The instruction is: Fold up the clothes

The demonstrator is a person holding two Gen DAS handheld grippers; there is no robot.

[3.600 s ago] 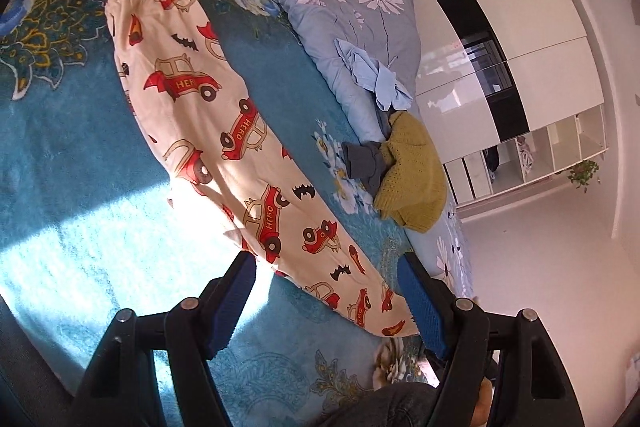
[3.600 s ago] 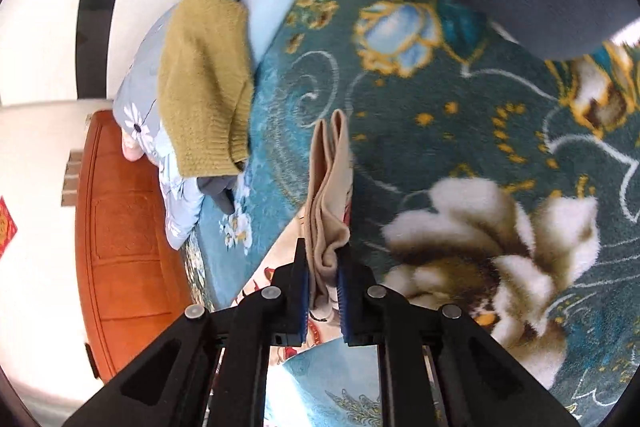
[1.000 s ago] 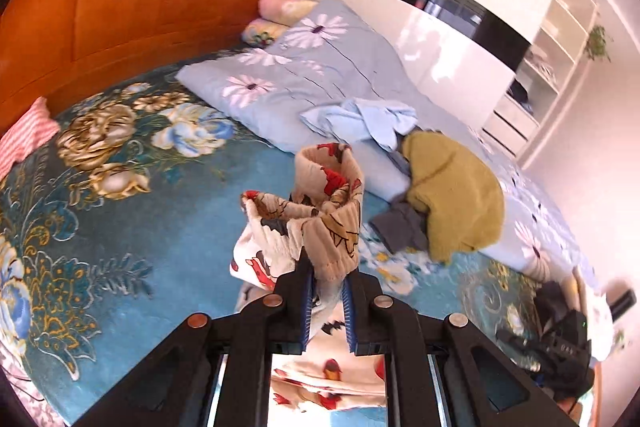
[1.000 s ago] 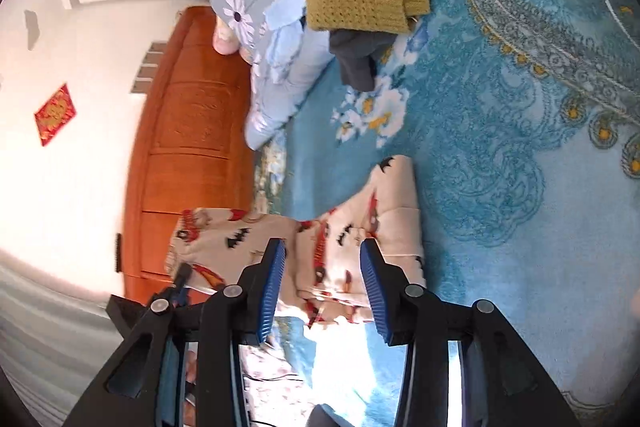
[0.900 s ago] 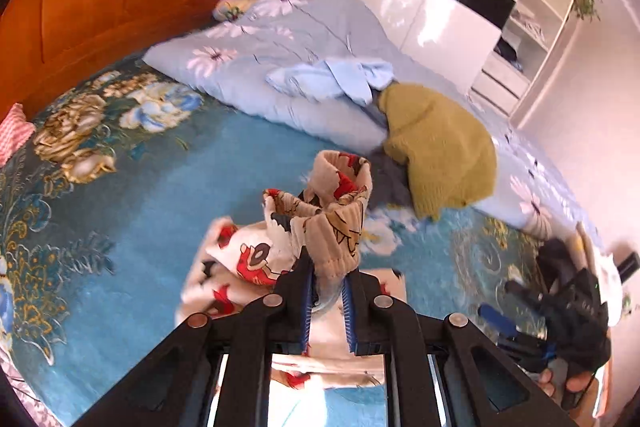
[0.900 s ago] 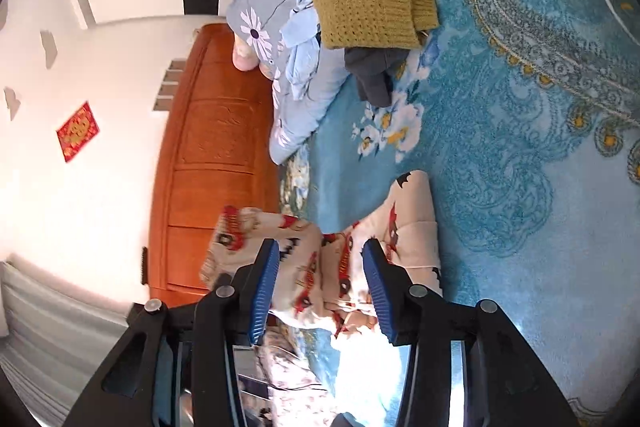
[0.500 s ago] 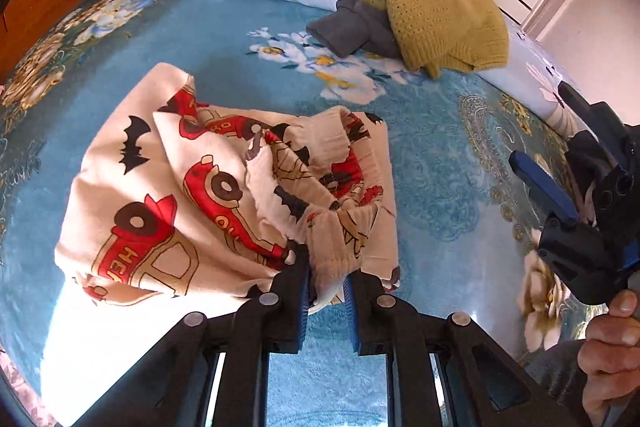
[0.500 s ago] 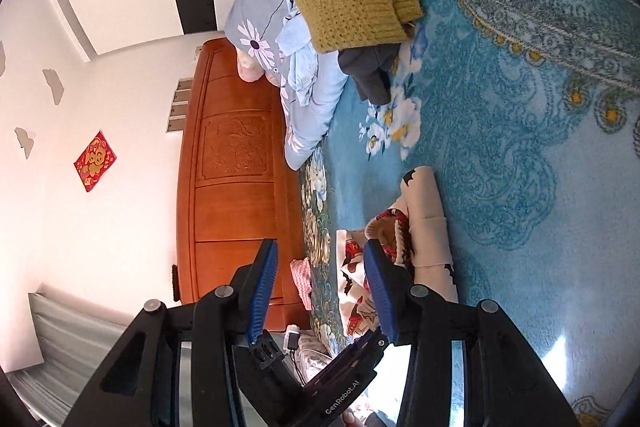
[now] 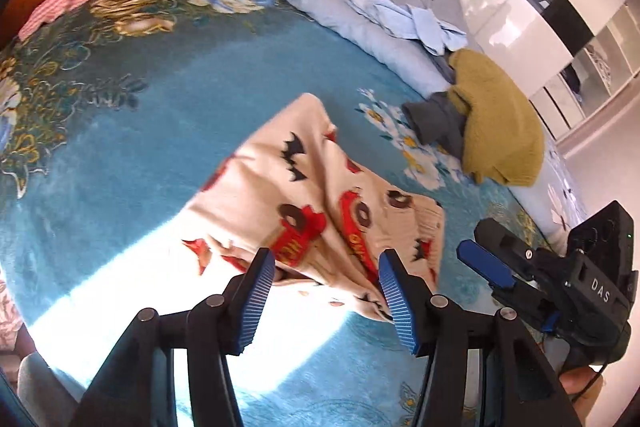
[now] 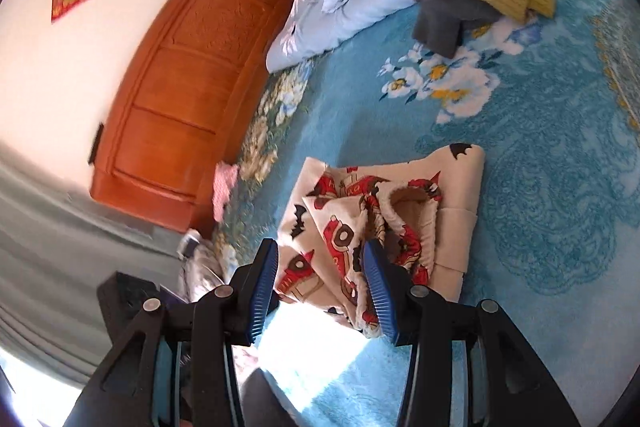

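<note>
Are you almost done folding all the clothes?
Not yet. The car-print pants lie folded in a loose bundle on the blue blanket. The left gripper is opening, nothing pinched; the right gripper is open too. The yellow sweater, grey garment and light-blue shirt wait unfolded.

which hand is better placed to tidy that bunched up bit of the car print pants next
Probably the right. Its tongs are open right in front of the bunched cuff on the car print pants. The left tongs are opening over the flatter near edge, holding nothing.
</note>
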